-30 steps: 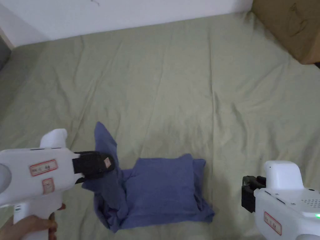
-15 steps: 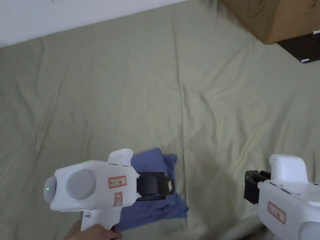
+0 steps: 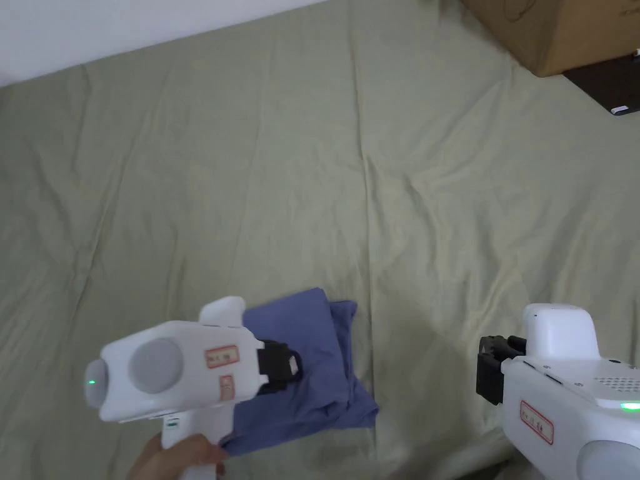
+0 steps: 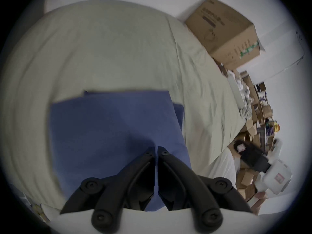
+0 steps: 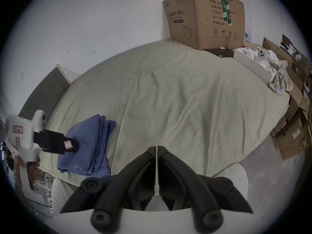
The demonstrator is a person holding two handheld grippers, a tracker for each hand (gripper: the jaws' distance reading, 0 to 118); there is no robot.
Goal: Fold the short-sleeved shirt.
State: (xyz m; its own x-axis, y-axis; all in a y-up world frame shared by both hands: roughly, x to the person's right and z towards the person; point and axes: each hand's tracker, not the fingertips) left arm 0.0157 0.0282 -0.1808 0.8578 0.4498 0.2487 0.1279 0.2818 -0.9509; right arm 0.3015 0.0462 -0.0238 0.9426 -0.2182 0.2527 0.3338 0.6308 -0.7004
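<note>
I see a big bed (image 3: 406, 187) with a wrinkly green sheet. A white wall (image 5: 101, 18) stands behind it. A brown box (image 5: 206, 16) sits at the far corner of the bed. More boxes (image 5: 292, 133) are piled on the grey floor (image 5: 263, 161) beside it.

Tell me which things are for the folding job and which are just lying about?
For the job: shirt, left gripper, right gripper, bed sheet.

Lying about: cardboard box, checked cloth, flattened boxes.
</note>
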